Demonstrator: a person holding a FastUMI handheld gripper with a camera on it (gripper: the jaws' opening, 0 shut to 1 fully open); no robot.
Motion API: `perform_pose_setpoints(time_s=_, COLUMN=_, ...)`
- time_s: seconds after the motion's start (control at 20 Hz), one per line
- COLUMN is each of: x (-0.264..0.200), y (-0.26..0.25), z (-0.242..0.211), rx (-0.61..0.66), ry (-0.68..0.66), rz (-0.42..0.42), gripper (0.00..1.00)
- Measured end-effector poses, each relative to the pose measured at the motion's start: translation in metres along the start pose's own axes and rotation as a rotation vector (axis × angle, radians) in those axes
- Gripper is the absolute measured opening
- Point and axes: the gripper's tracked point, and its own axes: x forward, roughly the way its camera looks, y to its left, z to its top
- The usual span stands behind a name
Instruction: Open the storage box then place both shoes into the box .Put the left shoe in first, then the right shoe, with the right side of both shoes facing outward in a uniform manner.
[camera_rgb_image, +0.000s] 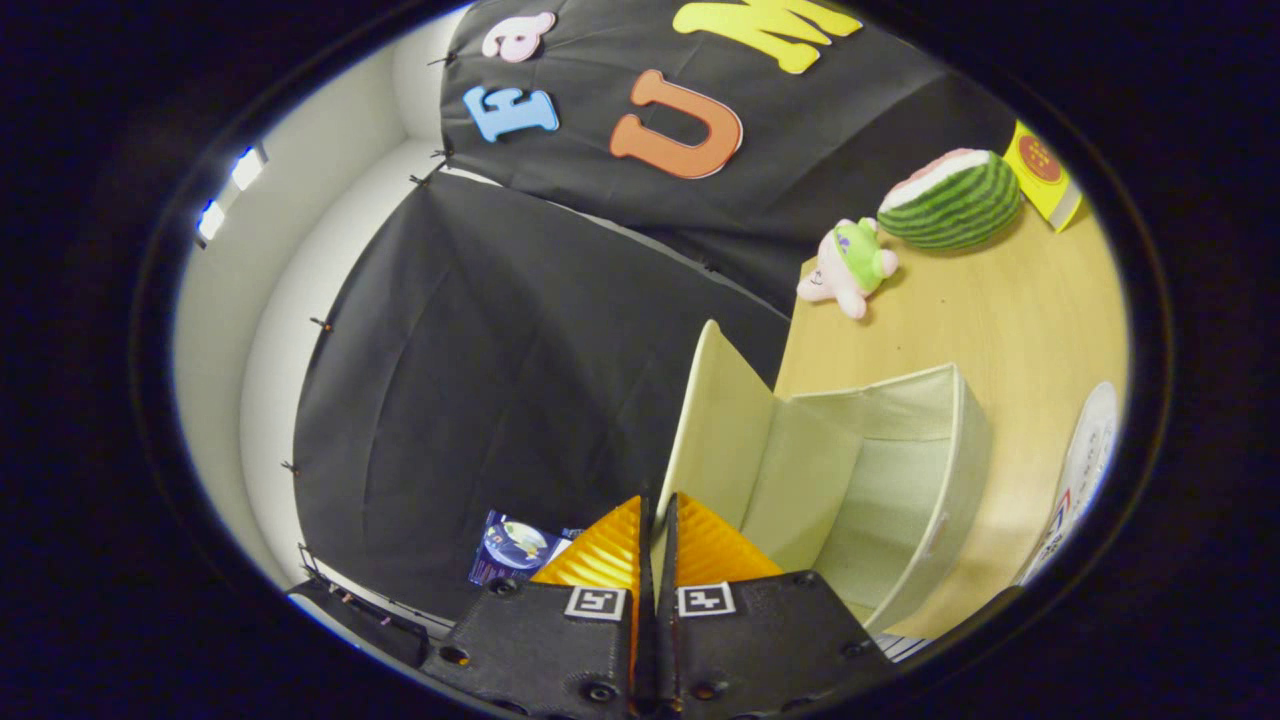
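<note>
A cream fabric storage box (900, 480) stands on the wooden table (1000, 310), just ahead of my fingers and to their right. Its inside shows bare cream walls and floor. The box's flat cream lid (715, 420) is swung up and stands nearly upright at the box's near side. The lid's lower edge runs down into the narrow slit between my fingers. My gripper (657, 520) is shut on that lid edge, with both fingers pressed against it. The whole view is tilted.
Beyond the box on the table lie a pink and green plush toy (850, 265), a watermelon plush (950, 200) and a yellow box (1040, 175). A white printed object (1085, 470) lies past the box. A blue packet (515, 545) lies beside my fingers, off the table.
</note>
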Motion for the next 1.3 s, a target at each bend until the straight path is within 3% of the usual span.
perform_pose_setpoints(time_s=0.65, x=0.119, y=0.052, z=-0.009, rx=-0.049, ry=-0.028, rz=-0.008, gripper=0.05)
perform_pose_setpoints(time_s=0.85, x=0.151, y=0.055, z=-0.012, rx=-0.13, ry=-0.064, rz=-0.01, gripper=0.1)
perform_pose_setpoints(time_s=0.95, x=0.154, y=0.056, z=-0.013, rx=-0.182, ry=-0.088, rz=-0.02, gripper=0.25)
perform_pose_setpoints(time_s=1.1, x=0.15, y=0.046, z=-0.009, rx=-0.186, ry=-0.144, rz=-0.068, gripper=0.89)
perform_pose_setpoints(time_s=1.2, x=0.142, y=0.037, z=-0.008, rx=-0.119, ry=-0.128, rz=-0.094, gripper=1.0)
perform_pose_setpoints(time_s=1.3, x=0.13, y=0.021, z=-0.008, rx=-0.104, ry=-0.076, rz=-0.141, gripper=1.0)
